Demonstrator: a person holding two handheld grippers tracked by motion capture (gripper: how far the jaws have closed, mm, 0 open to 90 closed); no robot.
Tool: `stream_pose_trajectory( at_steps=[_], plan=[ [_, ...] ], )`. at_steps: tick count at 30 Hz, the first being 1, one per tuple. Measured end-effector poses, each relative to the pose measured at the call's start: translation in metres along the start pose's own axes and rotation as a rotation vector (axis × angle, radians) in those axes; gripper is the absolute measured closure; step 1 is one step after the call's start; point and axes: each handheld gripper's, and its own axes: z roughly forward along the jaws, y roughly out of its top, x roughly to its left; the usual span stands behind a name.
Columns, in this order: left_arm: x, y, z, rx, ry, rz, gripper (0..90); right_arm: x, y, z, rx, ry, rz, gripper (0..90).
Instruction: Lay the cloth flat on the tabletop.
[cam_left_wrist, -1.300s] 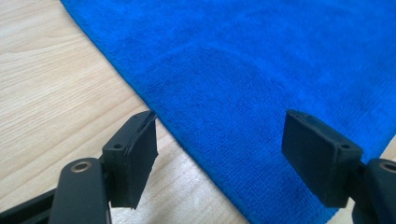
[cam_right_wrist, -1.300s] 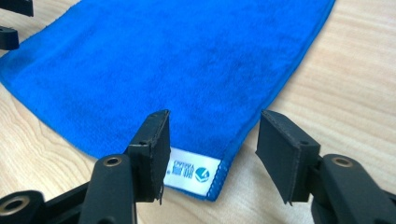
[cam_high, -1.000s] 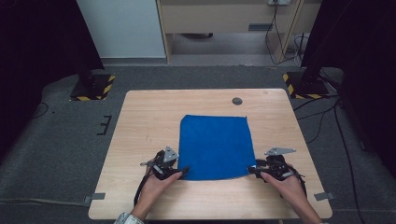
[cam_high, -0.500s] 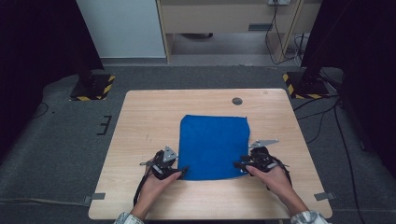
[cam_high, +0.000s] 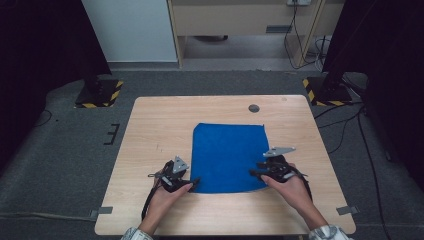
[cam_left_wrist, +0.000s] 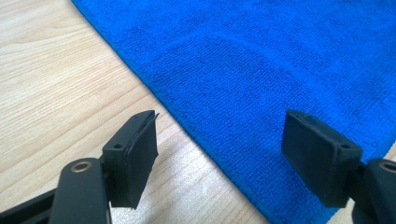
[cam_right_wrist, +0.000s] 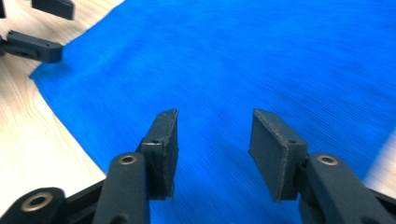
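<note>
Blue cloth (cam_high: 228, 157) flat on the bench (cam_high: 150, 130). Left tool (cam_left_wrist: 219, 144) gaping, straddling the near-left corner. Right tool (cam_right_wrist: 212, 149) just been narrowing above the cloth, nothing pinched. Next: clamping both near corners, probably for a fold.

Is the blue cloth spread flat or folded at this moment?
Spread flat: the blue cloth lies as one smooth sheet on the table, no fold or doubled edge visible in either gripper view.

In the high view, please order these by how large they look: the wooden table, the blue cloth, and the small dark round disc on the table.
1. Light wooden table: largest.
2. Blue square cloth: covers a middle part of the tabletop.
3. Small dark round disc: smallest by far, near the far edge.
</note>
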Motion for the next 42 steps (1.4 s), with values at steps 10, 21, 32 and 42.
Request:
stream_pose_trajectory(
  at_steps=[10,21,32,42],
  plan=[
    [-0.002,0.000,0.002,0.011,0.002,0.005,26.3,-0.025,-0.042,-0.036,0.002,-0.041,0.063,52.0],
    [0.000,0.000,0.001,0.008,0.004,0.001,26.3,-0.021,-0.041,-0.017,0.058,0.045,0.075,78.6],
    [-0.001,0.000,0.001,0.011,0.004,0.004,26.3,-0.001,-0.004,-0.002,0.113,0.065,-0.007,89.2],
    [0.004,0.000,0.000,0.011,0.016,-0.007,26.3,0.026,0.054,0.064,0.158,0.083,0.020,88.5]
  ],
)
